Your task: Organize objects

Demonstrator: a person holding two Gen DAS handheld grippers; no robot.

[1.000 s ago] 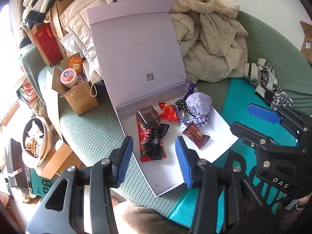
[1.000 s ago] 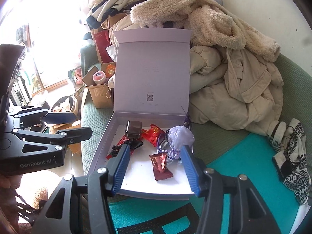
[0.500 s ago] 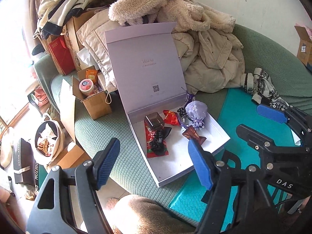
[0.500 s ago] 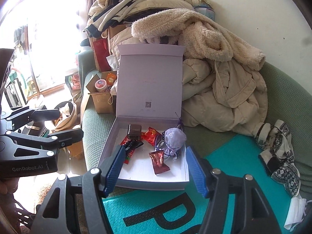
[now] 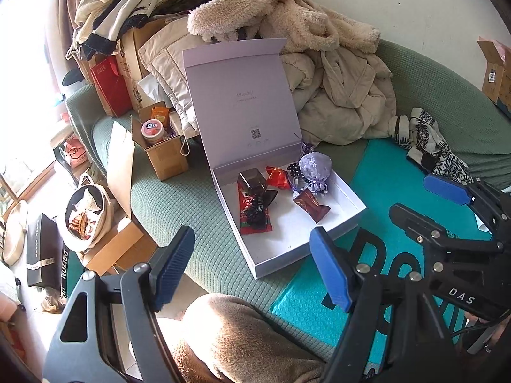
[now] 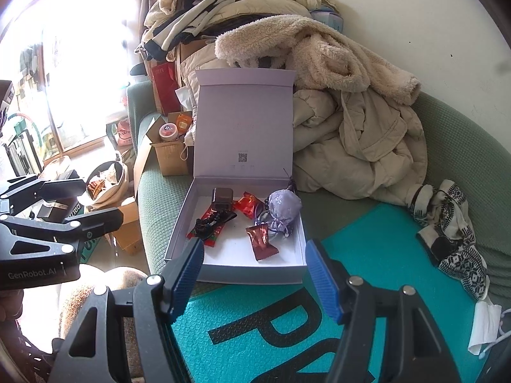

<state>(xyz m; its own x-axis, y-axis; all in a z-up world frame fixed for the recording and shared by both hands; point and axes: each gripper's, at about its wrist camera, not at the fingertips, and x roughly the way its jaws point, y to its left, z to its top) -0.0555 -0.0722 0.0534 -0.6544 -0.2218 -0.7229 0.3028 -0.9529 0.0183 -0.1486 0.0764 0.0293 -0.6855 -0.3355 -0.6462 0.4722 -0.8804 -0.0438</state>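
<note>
Both the left gripper (image 5: 250,268) and right gripper (image 6: 254,277) have backed away from the gift box (image 6: 249,263), jaws just opened, empty; packing looks finished.

Lived-in home – green sofa (image 6: 453,146), heaped coats (image 6: 361,134), cardboard boxes (image 5: 166,156)

Green sofa (image 6: 166,198) carries open white box (image 6: 249,268), teal mat (image 6: 367,255), coats (image 6: 357,134).

Upright lid (image 6: 244,121) behind open box (image 6: 249,271)
</note>
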